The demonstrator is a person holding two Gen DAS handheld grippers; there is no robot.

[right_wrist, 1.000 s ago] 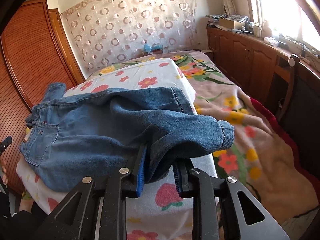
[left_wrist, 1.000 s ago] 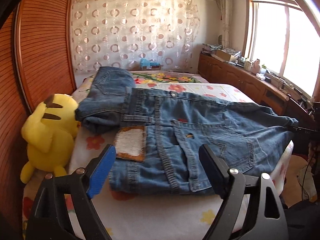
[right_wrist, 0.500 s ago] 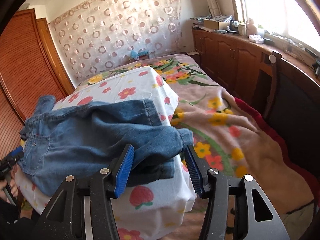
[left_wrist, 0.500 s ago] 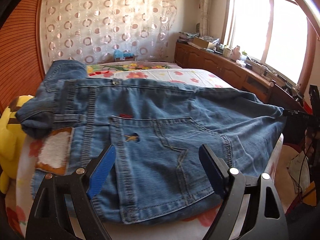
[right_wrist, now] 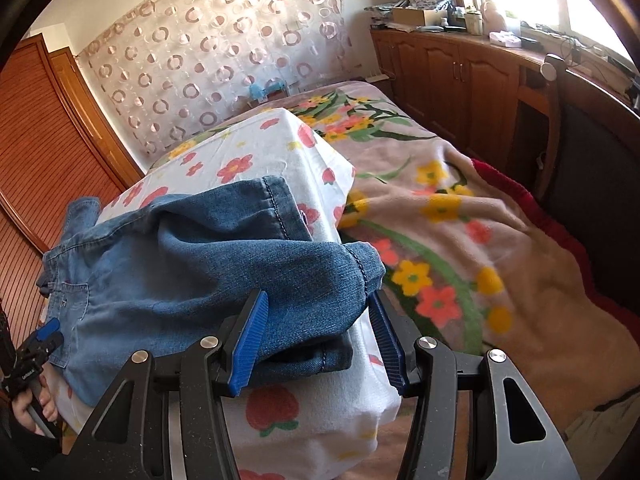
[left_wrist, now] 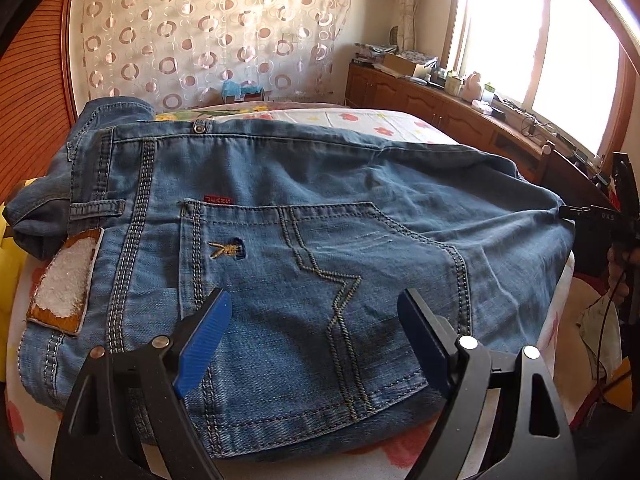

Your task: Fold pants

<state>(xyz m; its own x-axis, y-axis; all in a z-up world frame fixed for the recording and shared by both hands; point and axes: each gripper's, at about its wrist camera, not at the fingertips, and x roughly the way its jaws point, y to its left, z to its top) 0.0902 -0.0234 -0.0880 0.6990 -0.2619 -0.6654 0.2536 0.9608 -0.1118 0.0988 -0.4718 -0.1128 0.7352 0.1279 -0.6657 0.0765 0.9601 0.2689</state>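
Note:
Blue jeans lie flat, back side up, on a white flowered cushion on the bed. My left gripper hovers open just above the back pocket near the waistband, nothing between its blue pads. In the right wrist view the folded leg ends of the jeans rest on the cushion's corner. My right gripper stands open around that cuff end, with the denim lying loose between the pads. The other gripper shows at each view's edge: right gripper, left gripper.
A flowered blanket covers the bed to the right of the cushion. A yellow plush toy sits at the left edge. Wooden cabinets run under the window, and a wooden wardrobe stands at the left.
My right gripper has opened and let go of the leg ends, which now rest on the cushion. My left gripper has moved right and down over the back pocket, staying open.

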